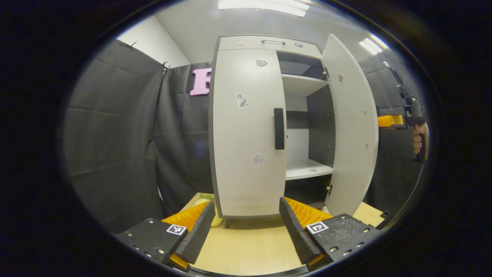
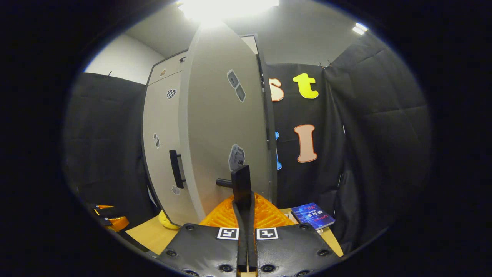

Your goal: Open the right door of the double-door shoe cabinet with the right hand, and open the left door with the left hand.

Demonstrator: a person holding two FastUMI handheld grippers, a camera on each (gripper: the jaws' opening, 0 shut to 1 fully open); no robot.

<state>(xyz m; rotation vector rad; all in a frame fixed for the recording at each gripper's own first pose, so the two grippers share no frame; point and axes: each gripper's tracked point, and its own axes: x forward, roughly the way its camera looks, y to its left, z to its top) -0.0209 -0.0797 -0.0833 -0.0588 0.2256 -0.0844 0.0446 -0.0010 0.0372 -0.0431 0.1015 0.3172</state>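
Observation:
The pale grey shoe cabinet (image 1: 269, 42) stands on a wooden table. Its left door (image 1: 246, 130) is closed, with a black vertical handle (image 1: 279, 129) at its inner edge. My left gripper (image 1: 246, 227) is open, low in front of that door and well short of it. The right door (image 1: 349, 127) is swung out, baring the shelves (image 1: 307, 167). In the right gripper view my right gripper (image 2: 246, 202) is shut on the right door's black handle (image 2: 241, 184), with the door (image 2: 223, 127) edge-on ahead. The left door handle (image 2: 176, 168) shows beyond it.
A blue book (image 2: 312, 215) lies on the table (image 2: 153, 234) to the right of the cabinet. A yellow object (image 2: 167, 221) sits at the cabinet's foot. A drawer with a handle (image 1: 273, 41) tops the cabinet. Black cloth walls close in on both sides. A hand (image 1: 419, 140) holds the right gripper.

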